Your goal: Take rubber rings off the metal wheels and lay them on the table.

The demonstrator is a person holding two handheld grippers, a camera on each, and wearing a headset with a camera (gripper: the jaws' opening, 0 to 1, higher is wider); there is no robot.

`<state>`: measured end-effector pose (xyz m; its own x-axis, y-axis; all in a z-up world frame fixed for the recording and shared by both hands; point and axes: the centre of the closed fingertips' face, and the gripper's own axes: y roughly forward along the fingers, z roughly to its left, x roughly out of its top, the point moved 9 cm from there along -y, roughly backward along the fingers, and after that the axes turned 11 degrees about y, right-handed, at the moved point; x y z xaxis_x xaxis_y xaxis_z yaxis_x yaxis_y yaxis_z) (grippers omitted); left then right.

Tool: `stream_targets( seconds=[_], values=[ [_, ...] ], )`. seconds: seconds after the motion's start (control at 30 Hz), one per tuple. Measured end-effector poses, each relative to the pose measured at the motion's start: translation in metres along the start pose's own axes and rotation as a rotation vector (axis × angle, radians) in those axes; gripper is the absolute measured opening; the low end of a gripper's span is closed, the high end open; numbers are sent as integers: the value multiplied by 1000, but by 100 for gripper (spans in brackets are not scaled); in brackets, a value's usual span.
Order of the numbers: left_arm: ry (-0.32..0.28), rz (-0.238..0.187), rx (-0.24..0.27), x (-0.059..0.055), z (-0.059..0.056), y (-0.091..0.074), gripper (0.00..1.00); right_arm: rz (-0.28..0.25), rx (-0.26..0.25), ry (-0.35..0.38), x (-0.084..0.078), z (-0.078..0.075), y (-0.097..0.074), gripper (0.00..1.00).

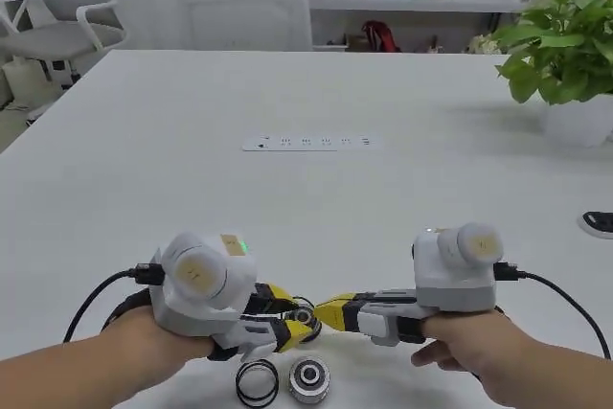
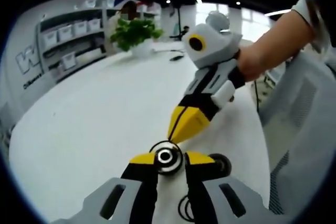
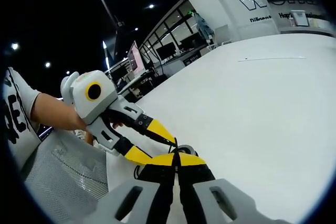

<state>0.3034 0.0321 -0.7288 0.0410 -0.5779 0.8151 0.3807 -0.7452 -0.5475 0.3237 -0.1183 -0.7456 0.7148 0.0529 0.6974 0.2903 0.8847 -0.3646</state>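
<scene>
rubber rings (image 1: 257,382) loose on the table (image 1: 383,198) beside a wheel (image 1: 309,379) | we see left gripper (image 2: 166,161) clamping another wheel (image 1: 303,315) | right gripper (image 3: 177,157) pinched narrow at its rim

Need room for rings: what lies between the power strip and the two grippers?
Nothing. In the head view the table is bare from the power strip to the left gripper, clamped on a metal wheel, and the right gripper.

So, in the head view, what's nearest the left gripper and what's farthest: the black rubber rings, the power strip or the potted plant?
1. Rubber rings, on the table right by the left gripper, which clamps a metal wheel.
2. Power strip, mid-table, straight ahead.
3. Potted plant, far right edge.
</scene>
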Motion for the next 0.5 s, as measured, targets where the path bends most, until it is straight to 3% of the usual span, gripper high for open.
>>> stream_targets(
  seconds=[0.23,0.5],
  values=[
    [-24,-76,-4,7,0,-20,35,-14,12,9,2,4,-3,0],
    [-42,-109,18,5,4,-42,46,-23,24,16,4,6,-4,0]
  ],
)
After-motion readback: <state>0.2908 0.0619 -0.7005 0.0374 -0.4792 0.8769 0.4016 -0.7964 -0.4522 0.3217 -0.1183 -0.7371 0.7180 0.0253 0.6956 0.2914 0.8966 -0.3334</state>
